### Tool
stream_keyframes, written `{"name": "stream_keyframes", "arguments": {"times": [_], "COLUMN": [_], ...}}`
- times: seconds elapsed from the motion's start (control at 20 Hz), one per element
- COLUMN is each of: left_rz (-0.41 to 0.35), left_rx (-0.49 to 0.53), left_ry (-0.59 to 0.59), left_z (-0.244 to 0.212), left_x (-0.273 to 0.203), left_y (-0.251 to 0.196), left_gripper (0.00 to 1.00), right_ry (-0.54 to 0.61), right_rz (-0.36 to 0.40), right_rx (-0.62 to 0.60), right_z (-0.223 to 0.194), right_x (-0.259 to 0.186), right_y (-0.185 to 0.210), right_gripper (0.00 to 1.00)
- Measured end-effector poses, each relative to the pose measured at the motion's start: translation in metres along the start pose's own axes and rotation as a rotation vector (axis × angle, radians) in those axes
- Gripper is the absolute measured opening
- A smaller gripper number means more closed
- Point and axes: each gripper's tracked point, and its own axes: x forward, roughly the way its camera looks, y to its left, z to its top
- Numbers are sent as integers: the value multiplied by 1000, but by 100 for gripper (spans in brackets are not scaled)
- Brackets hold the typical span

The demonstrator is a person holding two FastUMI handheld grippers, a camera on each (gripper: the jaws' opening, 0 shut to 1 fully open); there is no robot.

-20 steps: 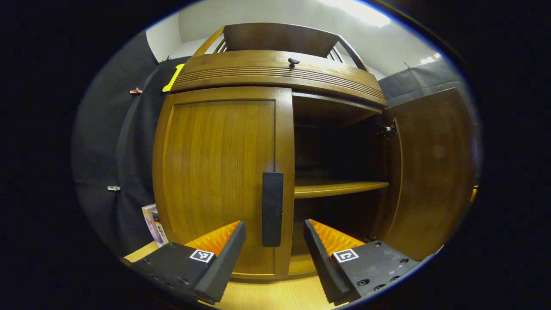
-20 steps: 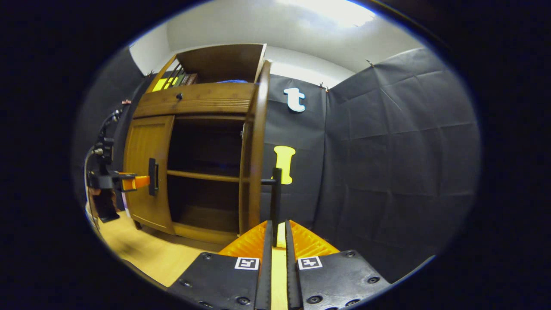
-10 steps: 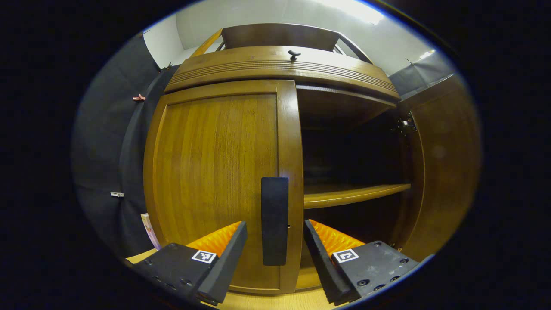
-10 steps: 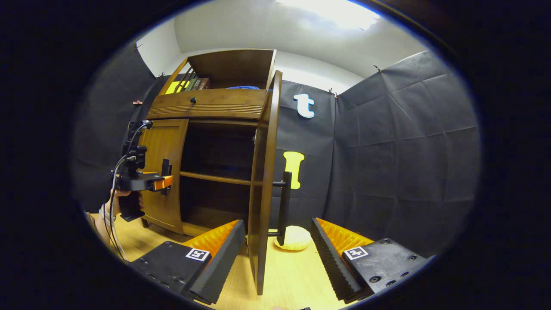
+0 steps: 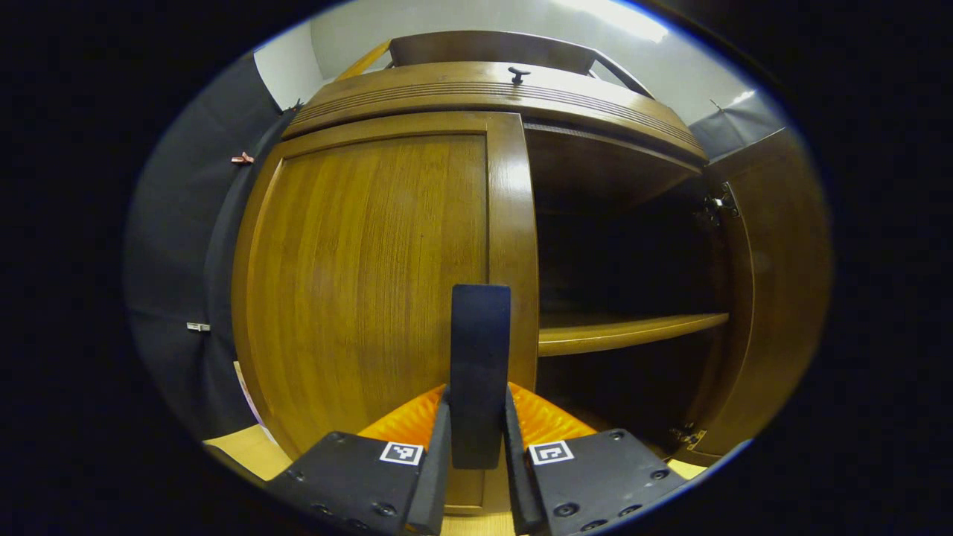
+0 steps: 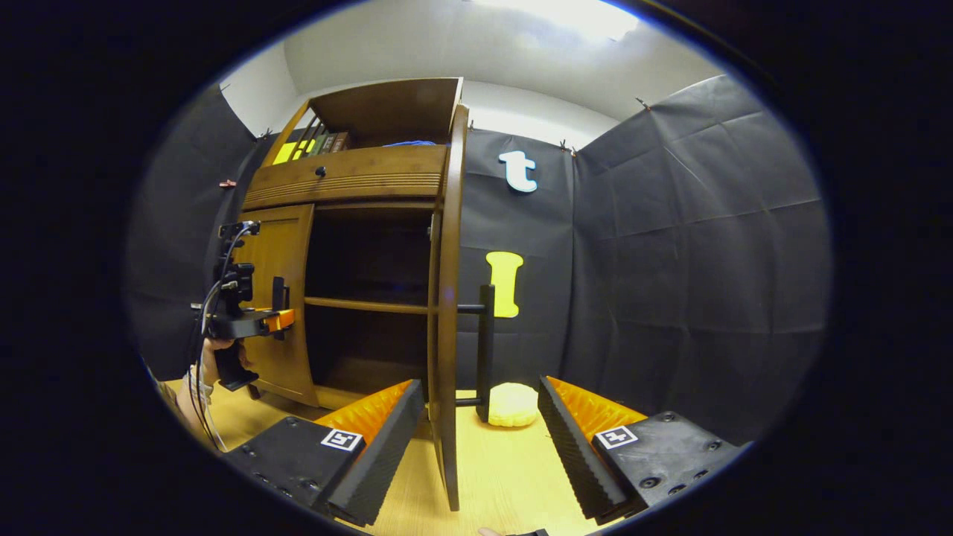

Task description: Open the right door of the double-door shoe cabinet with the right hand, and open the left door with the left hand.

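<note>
Left gripper (image 5: 476, 447) fingers clamp left door's handle (image 5: 480, 372) to pull; right gripper (image 6: 480, 439) released, right door (image 6: 447, 313) already open

No word, number or brand can be read anywhere here. Each finger of the left hand-held gripper (image 5: 476, 402) carries a small square black-and-white coded marker (image 5: 401, 453), pattern only, no letters. The right hand-held gripper (image 6: 480, 388) has the same kind of marker (image 6: 336, 439) on each finger. The book spines (image 6: 327, 141) on the cabinet's top shelf, far left, are too small to read.
</note>
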Motion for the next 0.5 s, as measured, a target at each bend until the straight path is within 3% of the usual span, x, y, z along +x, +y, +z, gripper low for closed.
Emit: {"name": "stream_keyframes", "arguments": {"times": [0.5], "left_rz": [-98], "left_rx": [-45], "left_ry": [50], "left_z": [-2], "left_x": [-26], "left_y": [2], "left_gripper": [31], "right_ry": [-14], "right_rz": [11], "right_rx": [-17], "right_z": [12], "right_x": [-15], "right_y": [21], "right_gripper": [99]}}
